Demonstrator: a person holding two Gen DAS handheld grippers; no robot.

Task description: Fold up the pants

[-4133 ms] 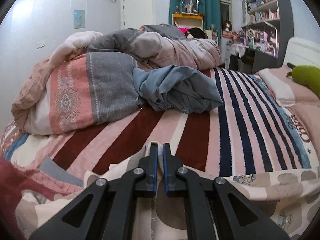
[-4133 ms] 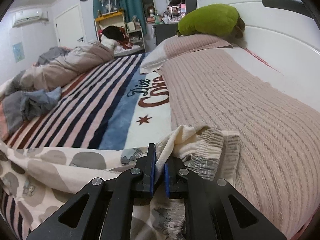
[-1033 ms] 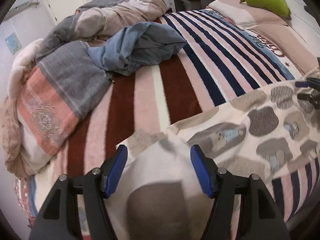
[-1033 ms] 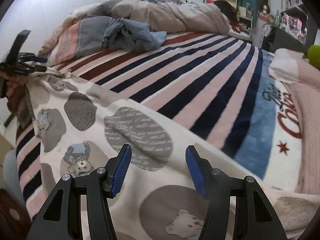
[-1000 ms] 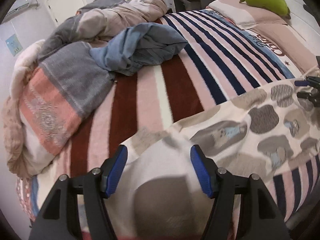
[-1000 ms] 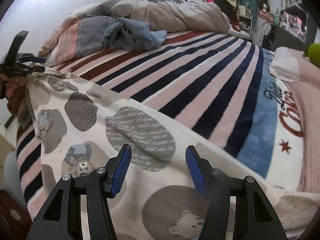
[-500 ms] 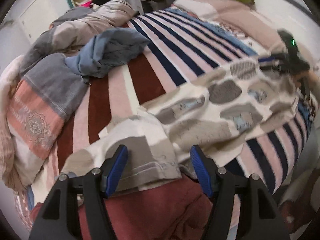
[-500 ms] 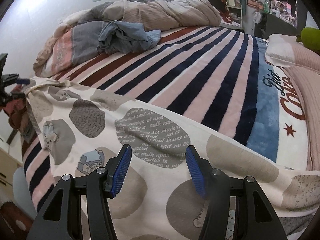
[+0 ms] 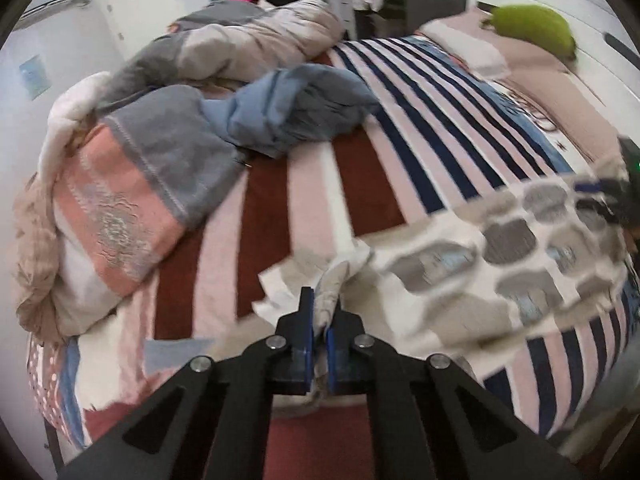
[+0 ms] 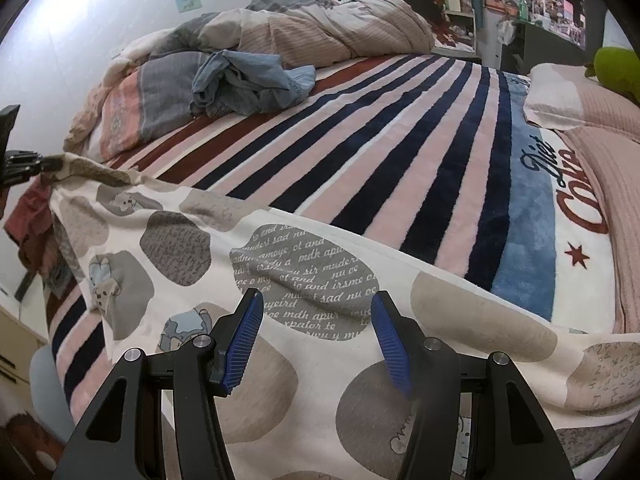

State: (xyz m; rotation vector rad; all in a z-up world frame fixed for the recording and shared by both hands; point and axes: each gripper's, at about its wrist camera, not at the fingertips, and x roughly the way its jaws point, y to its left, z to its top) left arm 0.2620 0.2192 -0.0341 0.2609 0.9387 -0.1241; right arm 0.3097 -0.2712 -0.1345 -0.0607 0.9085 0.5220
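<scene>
The cream pants [image 10: 304,280] with grey patches and bear prints lie along the near edge of the striped bed. My left gripper [image 9: 319,320] is shut on the pants' hem end [image 9: 332,280] and holds it off the bed; it also shows at the left edge of the right wrist view [image 10: 28,164]. The pants [image 9: 500,248] stretch from there to the right. My right gripper [image 10: 316,336] is open and empty just above the pants' middle; it shows blurred at the right edge of the left wrist view [image 9: 600,196].
A crumpled blue garment [image 9: 296,104] and a bunched quilt [image 9: 132,176] lie at the far left of the striped blanket [image 10: 400,128]. A pink pillow [image 10: 600,120] and a green plush [image 9: 532,28] are at the head. A red cloth [image 10: 36,224] hangs off the bed edge.
My left gripper has shut on the pants' hem end and lifted it. My right gripper stays open over the pants and has shifted a little.
</scene>
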